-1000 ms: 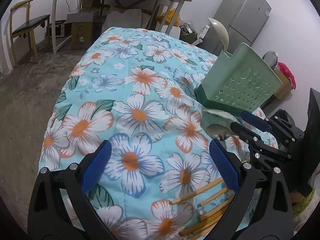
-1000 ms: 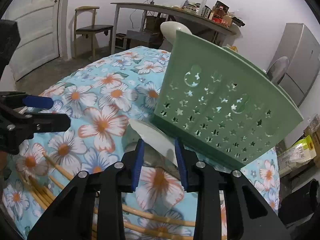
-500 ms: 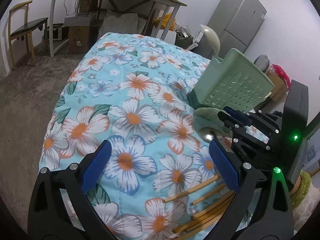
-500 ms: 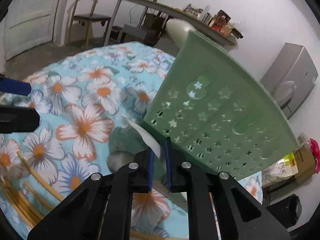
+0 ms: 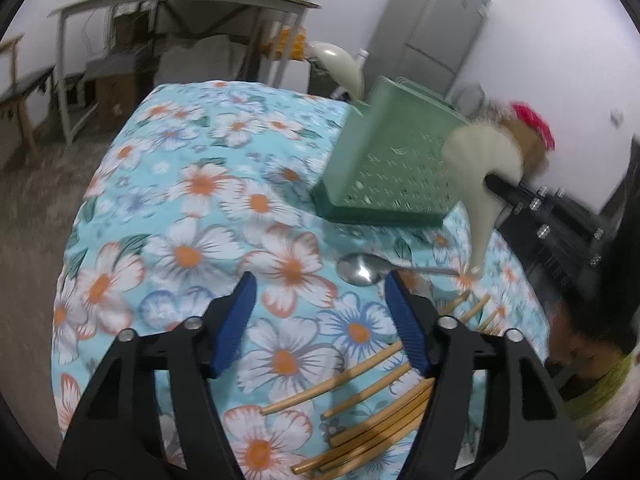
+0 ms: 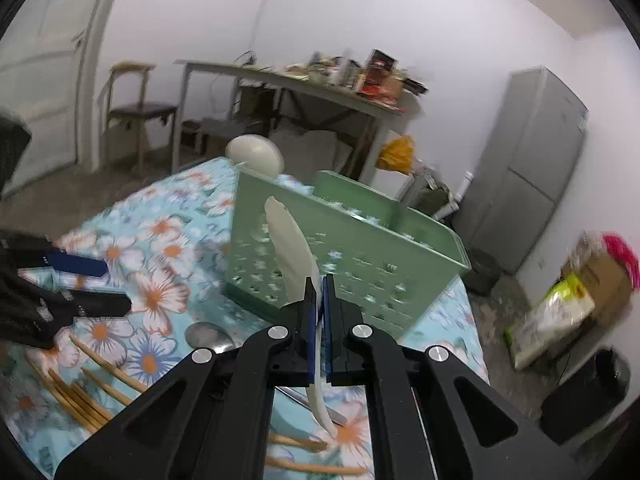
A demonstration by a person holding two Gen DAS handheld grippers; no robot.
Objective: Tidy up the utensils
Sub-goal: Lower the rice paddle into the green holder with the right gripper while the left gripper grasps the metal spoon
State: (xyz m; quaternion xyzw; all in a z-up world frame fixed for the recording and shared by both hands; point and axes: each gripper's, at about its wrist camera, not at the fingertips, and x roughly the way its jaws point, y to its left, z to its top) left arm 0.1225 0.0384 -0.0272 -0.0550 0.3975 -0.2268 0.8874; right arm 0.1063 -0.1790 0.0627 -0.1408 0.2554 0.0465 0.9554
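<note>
A: Right hand-held gripper (image 6: pixel 319 322): what does it hold?

B: Blue pads clamped on the handle of a cream plastic rice paddle (image 6: pixel 291 252). Blade rises toward 11 o'clock from the jaws, clear of the cloth; handle tail hangs down behind the pads. In the left wrist view the same paddle (image 5: pixel 482 164) shows at 2 o'clock, in front of the caddy's right end.

A: The caddy?

B: Pale green perforated plastic utensil caddy (image 6: pixel 360 252), standing on the desk under a turquoise floral tablecloth (image 5: pixel 192 208). It lies just beyond the paddle, at 12 to 1 o'clock from the right jaws. A second cream ladle-like utensil (image 6: pixel 256 156) stands up at its far left corner.

A: Left hand-held gripper (image 5: pixel 320 312)?

B: Jaws about half spread and closing, nothing between them, only cloth. A shiny steel spoon (image 5: pixel 362 268) lies flat just past the right fingertip, near 1 o'clock, handle running right.

A: Other loose pieces?

B: A bundle of bamboo chopsticks (image 5: pixel 372 412) lying under the left gripper's right finger, at 4 to 5 o'clock.
</note>
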